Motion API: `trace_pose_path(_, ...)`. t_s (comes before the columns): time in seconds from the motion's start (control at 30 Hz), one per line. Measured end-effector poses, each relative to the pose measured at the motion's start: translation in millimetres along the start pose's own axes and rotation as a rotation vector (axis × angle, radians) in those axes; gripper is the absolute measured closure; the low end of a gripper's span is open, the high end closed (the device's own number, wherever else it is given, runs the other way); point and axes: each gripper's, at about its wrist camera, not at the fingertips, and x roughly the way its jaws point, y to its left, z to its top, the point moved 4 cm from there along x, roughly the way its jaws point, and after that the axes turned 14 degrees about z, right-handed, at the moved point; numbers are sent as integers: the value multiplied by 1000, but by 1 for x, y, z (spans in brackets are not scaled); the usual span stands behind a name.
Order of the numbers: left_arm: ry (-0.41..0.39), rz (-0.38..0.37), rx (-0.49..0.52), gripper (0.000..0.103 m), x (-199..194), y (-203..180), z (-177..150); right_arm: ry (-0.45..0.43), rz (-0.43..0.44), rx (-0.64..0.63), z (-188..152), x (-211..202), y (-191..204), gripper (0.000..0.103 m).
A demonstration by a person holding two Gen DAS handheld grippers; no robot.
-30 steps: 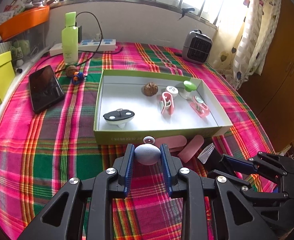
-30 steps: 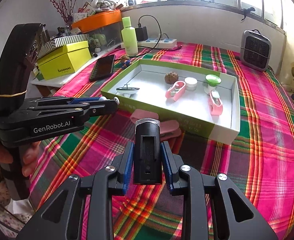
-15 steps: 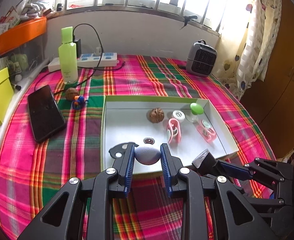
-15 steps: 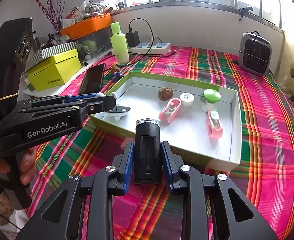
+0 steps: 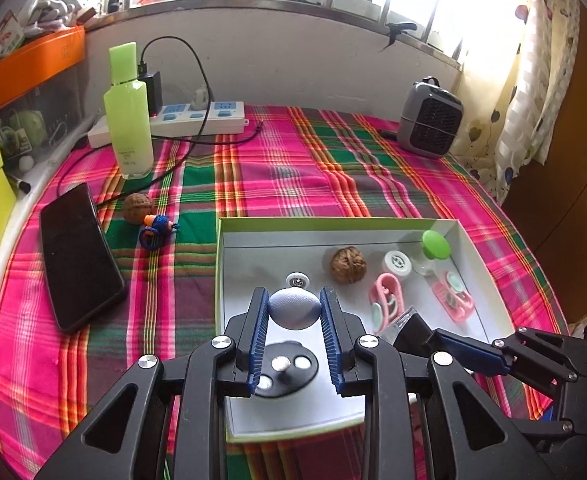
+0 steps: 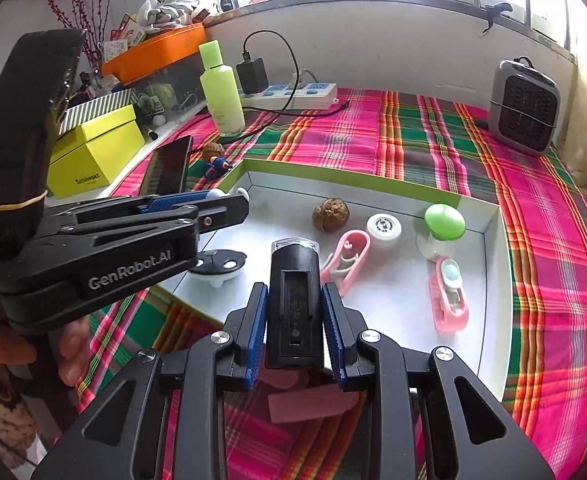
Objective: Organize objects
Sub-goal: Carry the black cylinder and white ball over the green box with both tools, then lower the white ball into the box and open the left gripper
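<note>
My left gripper is shut on a small grey-blue oval ball and hangs over the near left part of the green-walled white tray. My right gripper is shut on a black block with a clear tip, held above the tray's near side. In the tray lie a walnut, a white disc, a green-capped suction piece, two pink clips, a small roller and a black oval holder.
On the plaid cloth left of the tray lie a black phone, a second walnut and a blue-orange knot toy. A green bottle, a power strip and a grey heater stand at the back. Pink pieces lie under my right gripper.
Both grippers have moved forward from in front of the tray to over its near part, each keeping its grip. The pink pieces have dropped out of the left view.
</note>
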Motion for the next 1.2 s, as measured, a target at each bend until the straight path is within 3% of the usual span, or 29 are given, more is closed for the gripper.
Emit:
trace_pose_path(0.63,39,16,29,79,41,2,15,41,-19,29,23,34,-14,75)
trace_pose_path(1.2,40,19,70,78,49,-1,17,81,-29,-33,28,43,-2,75)
